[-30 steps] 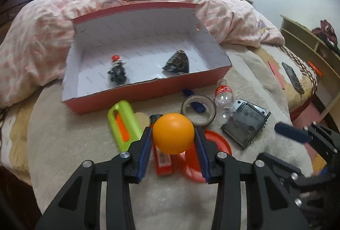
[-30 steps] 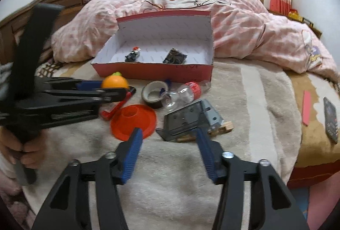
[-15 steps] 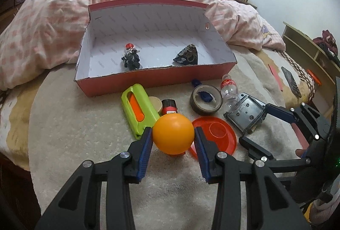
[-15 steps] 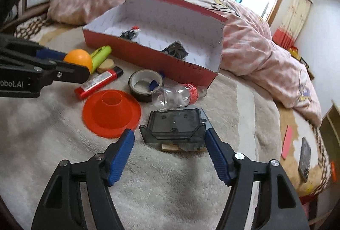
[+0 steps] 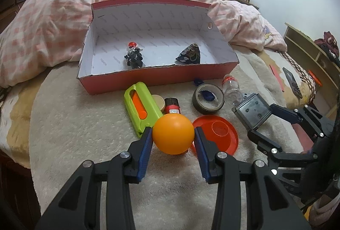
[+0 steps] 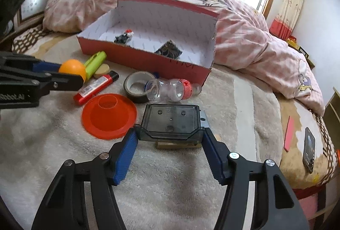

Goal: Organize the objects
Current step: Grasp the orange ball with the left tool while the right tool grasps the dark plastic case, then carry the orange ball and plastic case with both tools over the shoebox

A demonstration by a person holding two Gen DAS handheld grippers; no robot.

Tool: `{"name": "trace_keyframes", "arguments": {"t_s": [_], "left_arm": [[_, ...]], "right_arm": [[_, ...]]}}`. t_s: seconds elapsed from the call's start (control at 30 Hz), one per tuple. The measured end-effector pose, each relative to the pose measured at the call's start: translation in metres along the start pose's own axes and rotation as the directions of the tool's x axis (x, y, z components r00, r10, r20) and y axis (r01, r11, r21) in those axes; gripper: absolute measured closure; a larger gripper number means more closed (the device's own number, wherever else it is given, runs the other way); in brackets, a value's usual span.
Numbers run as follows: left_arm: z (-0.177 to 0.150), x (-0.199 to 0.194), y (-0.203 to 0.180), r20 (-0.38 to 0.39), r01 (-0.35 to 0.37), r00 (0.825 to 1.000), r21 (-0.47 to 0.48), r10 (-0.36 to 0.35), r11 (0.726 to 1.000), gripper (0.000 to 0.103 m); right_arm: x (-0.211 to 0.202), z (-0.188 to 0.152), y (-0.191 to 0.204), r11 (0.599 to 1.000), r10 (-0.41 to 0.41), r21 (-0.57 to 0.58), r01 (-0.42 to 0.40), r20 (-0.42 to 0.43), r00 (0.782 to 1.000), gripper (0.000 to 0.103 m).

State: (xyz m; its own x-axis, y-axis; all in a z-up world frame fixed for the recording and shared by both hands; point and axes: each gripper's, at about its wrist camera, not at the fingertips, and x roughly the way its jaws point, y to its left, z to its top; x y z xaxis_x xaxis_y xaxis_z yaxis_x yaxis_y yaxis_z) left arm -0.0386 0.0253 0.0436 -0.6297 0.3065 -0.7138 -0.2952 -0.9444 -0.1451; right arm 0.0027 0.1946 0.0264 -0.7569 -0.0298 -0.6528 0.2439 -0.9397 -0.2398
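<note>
Ball [image 5: 173,134], light, smooth and prone to slip, sits pinched at its widest in my left gripper [image 5: 173,140] short of the box [image 5: 158,79], right gripper [image 6: 169,145] wide around the case [image 6: 171,121]

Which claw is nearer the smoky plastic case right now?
Right. The right claw brackets the smoky plastic case, fingers at its near corners. The left claw, gripping the orange ball, sits beyond the red funnel.

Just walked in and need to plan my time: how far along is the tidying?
Done: a toy figure and dark pouch sit in the box. In hand: left gripper holds the orange ball; right gripper straddles the smoky case. Left: cone, tape, bottle, lighter, green holder.
</note>
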Motion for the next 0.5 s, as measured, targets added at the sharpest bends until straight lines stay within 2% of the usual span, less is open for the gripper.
{"name": "trace_keyframes", "arguments": {"t_s": [0.37,0.5], "left_arm": [[0.001,-0.011,0.002,0.024,0.005,1.000,-0.012,-0.005,1.000,0.064],[0.001,-0.017,0.003,0.039,0.008,0.999,-0.014,-0.008,1.000,0.064]], "right_arm": [[-0.034,0.005,-0.002,0.995,0.055,0.082,-0.064,0.104,0.993,0.040],[-0.039,0.006,-0.004,0.990,0.078,0.105,-0.090,0.115,0.990,0.040]]}}
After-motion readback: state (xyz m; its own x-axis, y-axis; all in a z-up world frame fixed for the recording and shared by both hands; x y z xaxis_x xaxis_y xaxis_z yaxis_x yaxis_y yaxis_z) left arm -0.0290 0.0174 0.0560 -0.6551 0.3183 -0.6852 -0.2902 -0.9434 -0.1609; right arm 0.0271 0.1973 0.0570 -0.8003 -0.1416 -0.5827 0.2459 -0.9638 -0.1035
